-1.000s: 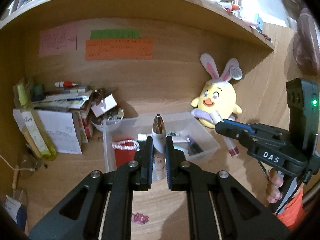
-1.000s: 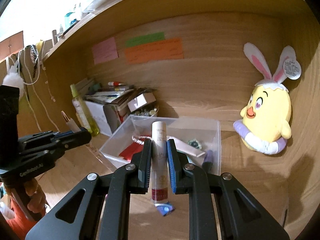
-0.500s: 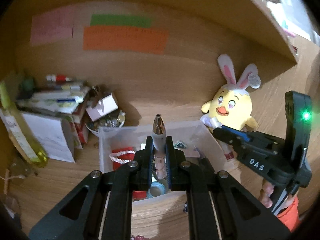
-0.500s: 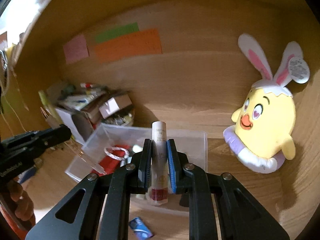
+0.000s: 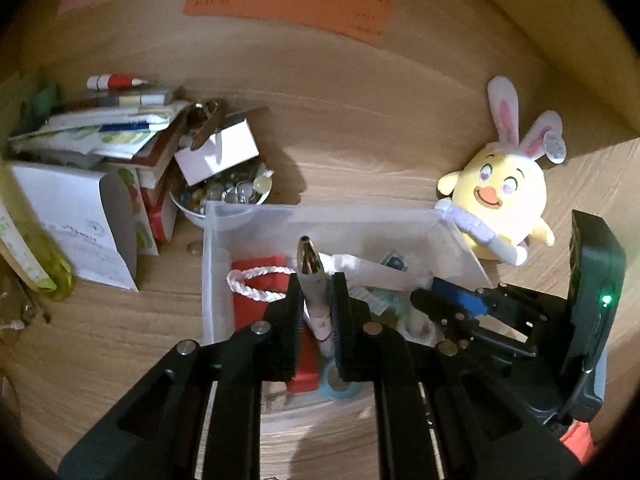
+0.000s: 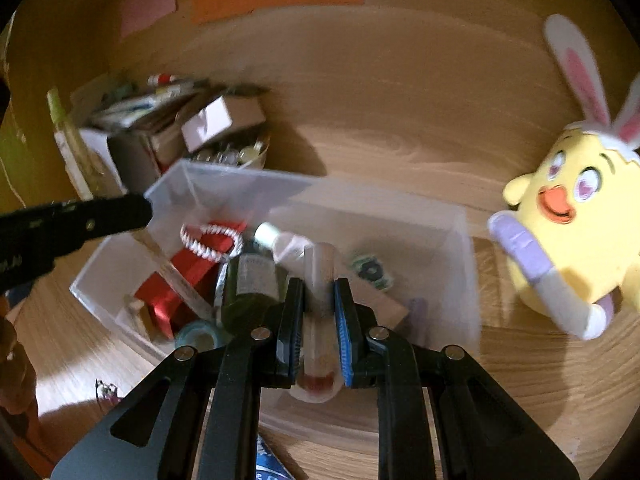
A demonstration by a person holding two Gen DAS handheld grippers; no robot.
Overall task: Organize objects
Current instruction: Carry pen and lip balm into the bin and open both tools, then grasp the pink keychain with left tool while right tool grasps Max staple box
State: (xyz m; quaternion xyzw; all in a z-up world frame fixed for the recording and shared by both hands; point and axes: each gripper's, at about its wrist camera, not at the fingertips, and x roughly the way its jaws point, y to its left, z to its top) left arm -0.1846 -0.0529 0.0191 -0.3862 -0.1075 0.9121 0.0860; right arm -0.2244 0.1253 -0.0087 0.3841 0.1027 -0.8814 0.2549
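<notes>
A clear plastic bin (image 5: 208,264) sits on the wooden desk and holds a red gift bag (image 5: 256,276) with a white rope handle, tape rolls and tubes. My left gripper (image 5: 316,292) is shut on a pale pen-like tube with a gold tip (image 5: 310,264), held over the bin. My right gripper (image 6: 318,292) is shut on a white tube with a red end (image 6: 318,276), also over the bin (image 6: 460,224), beside a dark green bottle (image 6: 250,284). The right gripper shows at the right of the left wrist view (image 5: 452,300).
A yellow chick plush with bunny ears (image 5: 496,196) leans on the back wall right of the bin. A stack of books and papers (image 5: 100,128), a small white box (image 5: 216,156), a bowl of glass beads (image 5: 224,196) and a yellow-green bottle (image 5: 36,264) stand left.
Both grippers have moved forward and down over the bin with their tubes still gripped. The bin and plush now fill more of both views.
</notes>
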